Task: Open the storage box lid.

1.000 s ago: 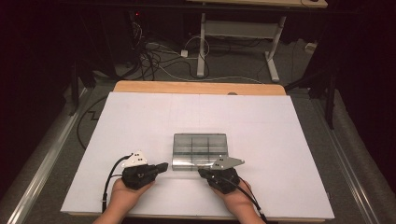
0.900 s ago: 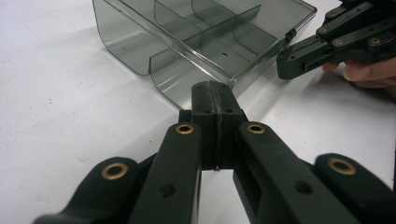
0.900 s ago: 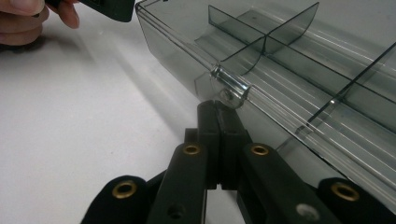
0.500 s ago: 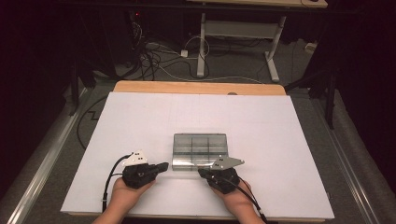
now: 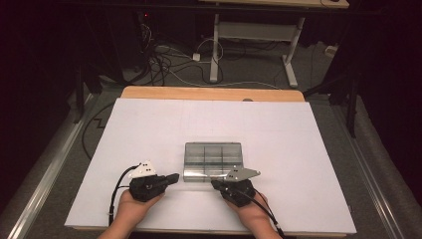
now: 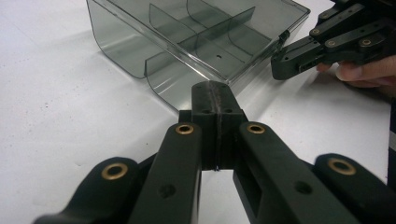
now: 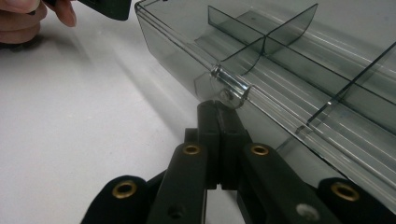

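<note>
Between both claws | clear divided box [image 5: 213, 158] | left claw [image 5: 174, 177] and right claw [image 5: 215, 183] closed, at near edge

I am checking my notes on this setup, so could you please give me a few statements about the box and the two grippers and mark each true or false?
1. The box is clear smoky plastic with dividers inside. True.
2. The left gripper has its jaws wide open. False: they are shut together, with nothing between them.
3. The right gripper points at a small latch on the box's near wall. True.
4. The box's compartments hold screws. False: those seen are empty.
5. The box stands on a white sheet. True.
</note>
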Demonstrator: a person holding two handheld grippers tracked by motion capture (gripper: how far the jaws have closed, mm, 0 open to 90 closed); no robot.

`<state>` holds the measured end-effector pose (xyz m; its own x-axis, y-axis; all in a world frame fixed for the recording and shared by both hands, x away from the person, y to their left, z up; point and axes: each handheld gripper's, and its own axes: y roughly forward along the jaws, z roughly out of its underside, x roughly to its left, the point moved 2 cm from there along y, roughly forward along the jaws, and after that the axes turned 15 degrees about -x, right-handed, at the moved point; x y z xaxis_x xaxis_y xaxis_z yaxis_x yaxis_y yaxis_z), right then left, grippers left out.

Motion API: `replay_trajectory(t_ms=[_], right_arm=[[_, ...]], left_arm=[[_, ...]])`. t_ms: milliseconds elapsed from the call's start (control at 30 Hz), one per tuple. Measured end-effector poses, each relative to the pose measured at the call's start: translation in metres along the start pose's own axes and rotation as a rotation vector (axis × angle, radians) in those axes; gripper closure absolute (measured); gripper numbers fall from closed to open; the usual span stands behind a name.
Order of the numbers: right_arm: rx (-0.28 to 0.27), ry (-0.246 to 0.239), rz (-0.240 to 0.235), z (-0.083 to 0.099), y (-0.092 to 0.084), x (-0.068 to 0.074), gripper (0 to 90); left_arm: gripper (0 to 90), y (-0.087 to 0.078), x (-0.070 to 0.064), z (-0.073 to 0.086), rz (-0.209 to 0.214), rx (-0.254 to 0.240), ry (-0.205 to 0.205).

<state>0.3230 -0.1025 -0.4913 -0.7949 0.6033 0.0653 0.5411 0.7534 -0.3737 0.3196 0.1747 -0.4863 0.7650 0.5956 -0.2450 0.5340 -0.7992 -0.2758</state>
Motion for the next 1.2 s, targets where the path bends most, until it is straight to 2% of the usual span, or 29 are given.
replay_trajectory(t_ms=[533,1200], right_arm=[[-0.030,0.017,-0.011,-0.001,-0.003,0.000,90.0],[-0.065,-0.005,-0.017,-0.011,-0.004,0.001,90.0]], left_arm=[[87.6,0.001,-0.001,-0.001,0.007,-0.002,0.001],[87.5,0.000,0.000,-0.003,-0.010,-0.013,-0.006]])
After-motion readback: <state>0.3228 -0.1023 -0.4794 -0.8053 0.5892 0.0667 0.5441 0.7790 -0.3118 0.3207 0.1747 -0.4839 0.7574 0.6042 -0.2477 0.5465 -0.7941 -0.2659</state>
